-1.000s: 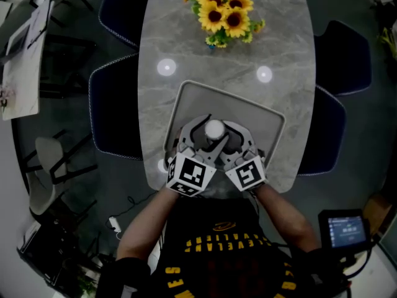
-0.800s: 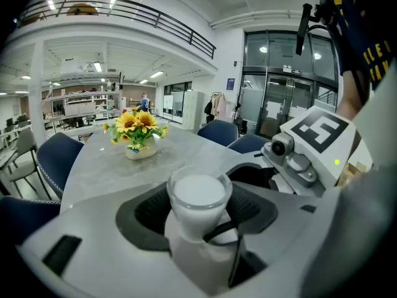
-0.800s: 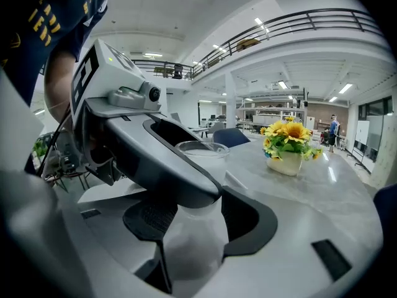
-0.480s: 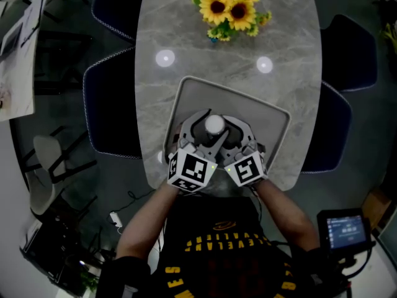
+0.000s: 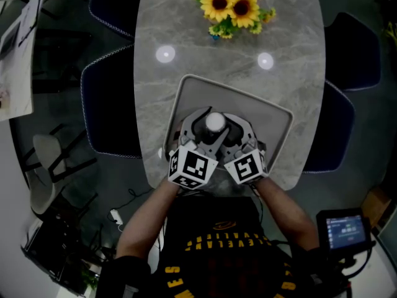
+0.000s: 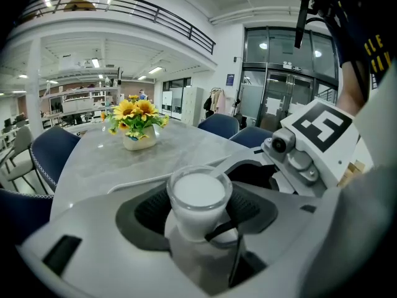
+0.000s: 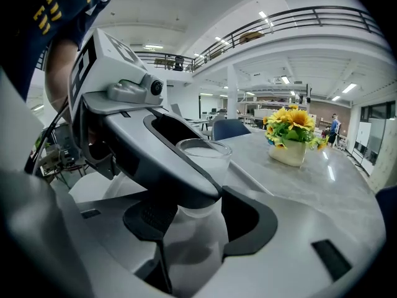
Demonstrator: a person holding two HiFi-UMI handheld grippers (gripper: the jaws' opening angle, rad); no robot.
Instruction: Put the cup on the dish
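Note:
A clear cup (image 5: 214, 122) filled with white liquid stands upright over the front-left part of the grey square dish (image 5: 273, 120) on the marble table. Both grippers meet at it from the near side. My left gripper (image 5: 205, 130) has the cup (image 6: 198, 197) between its dark pads (image 6: 149, 211), which lie against the glass. My right gripper (image 5: 224, 130) also holds the cup (image 7: 201, 160) between its pads (image 7: 251, 222), and one left finger crosses in front of it. Whether the cup's base rests on the dish is hidden.
A vase of sunflowers (image 5: 232, 5) stands at the far end of the oval table (image 5: 155, 92). Dark blue chairs flank the table at left (image 5: 108, 98) and right (image 5: 338, 123). The table's near edge lies just under the grippers' marker cubes.
The head view has drifted slightly, so the table sits a little higher in the picture. Both grippers and the cup keep the same place over the dish.

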